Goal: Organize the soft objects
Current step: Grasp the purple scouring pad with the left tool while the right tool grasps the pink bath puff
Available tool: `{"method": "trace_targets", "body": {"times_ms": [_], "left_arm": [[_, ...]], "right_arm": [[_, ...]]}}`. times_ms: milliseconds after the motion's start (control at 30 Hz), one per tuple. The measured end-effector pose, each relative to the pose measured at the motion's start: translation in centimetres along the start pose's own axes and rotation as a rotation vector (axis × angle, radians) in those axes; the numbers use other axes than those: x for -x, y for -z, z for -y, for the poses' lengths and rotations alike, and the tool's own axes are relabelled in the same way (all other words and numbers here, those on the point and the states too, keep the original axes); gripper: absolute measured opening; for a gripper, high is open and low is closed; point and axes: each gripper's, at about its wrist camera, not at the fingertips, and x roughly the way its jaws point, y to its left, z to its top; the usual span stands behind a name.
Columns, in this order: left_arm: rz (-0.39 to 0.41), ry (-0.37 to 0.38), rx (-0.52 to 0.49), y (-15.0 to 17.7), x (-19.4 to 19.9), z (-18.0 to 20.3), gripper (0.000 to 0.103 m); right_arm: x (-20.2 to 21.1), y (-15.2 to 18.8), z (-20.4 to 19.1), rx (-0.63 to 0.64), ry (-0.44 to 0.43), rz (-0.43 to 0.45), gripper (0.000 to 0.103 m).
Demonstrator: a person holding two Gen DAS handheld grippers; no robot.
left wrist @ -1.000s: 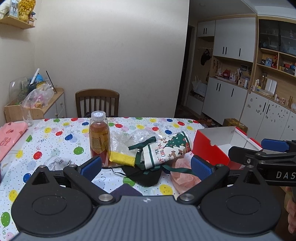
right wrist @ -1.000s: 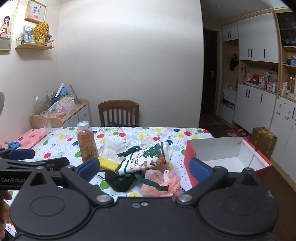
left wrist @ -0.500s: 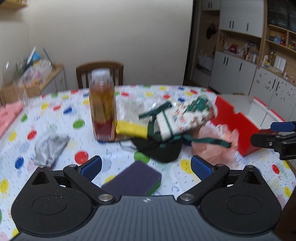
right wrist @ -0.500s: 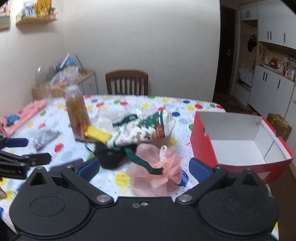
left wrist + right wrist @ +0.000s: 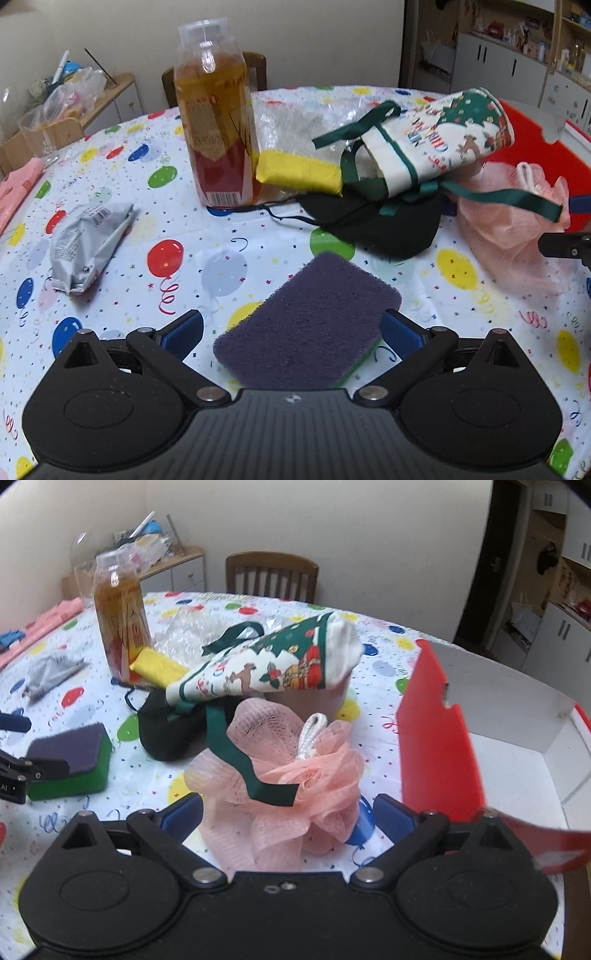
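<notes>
My left gripper (image 5: 291, 332) is open, its blue pads on either side of a purple-topped green sponge (image 5: 308, 317) that lies flat on the balloon-print tablecloth. My right gripper (image 5: 288, 812) is open around a pink mesh bath pouf (image 5: 295, 775) with a white cord loop. A Christmas-print cloth bag (image 5: 269, 661) with green straps leans over a black cloth item (image 5: 166, 731); one strap drapes across the pouf. A yellow cloth (image 5: 299, 171) lies beside the bag. The red box (image 5: 498, 738) with a white inside stands open at the right.
A tall bottle of amber liquid (image 5: 216, 110) stands behind the sponge. A grey foil packet (image 5: 86, 245) lies to the left, crumpled clear plastic (image 5: 291, 118) behind the yellow cloth. A wooden chair (image 5: 271, 576) is at the table's far side, a pink cloth (image 5: 55, 614) at the far left.
Both grippers have dropped and moved forward toward the table. The sponge now sits between my left fingers and the pouf between my right fingers.
</notes>
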Motion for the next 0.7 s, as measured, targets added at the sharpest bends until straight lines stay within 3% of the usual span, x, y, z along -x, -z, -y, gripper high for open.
{"method": "trace_targets", "body": {"times_ms": [267,400,600,700], "left_arm": [[-0.035,0.063,-0.076,-0.3,-1.8,1.0,0.102],[-0.044,0.056,-0.090,-0.1,-2.3,1.2,0.102],[-0.035,0.033,-0.072,0.0,-2.2,1.1,0.098],[-0.024,0.026,-0.061,0.0,-1.9,1.1,0.093]], "right_arm": [[-2.6,-0.4,0.6,0.045,-0.034,-0.025,0.092],[-3.3,-0.5,0.4,0.053,-0.023,-0.037,0.086],[-3.3,-0.4,0.5,0.034,0.003,-0.033,0.070],[-2.9,-0.4,0.4,0.031,0.025,-0.023,0.056]]}}
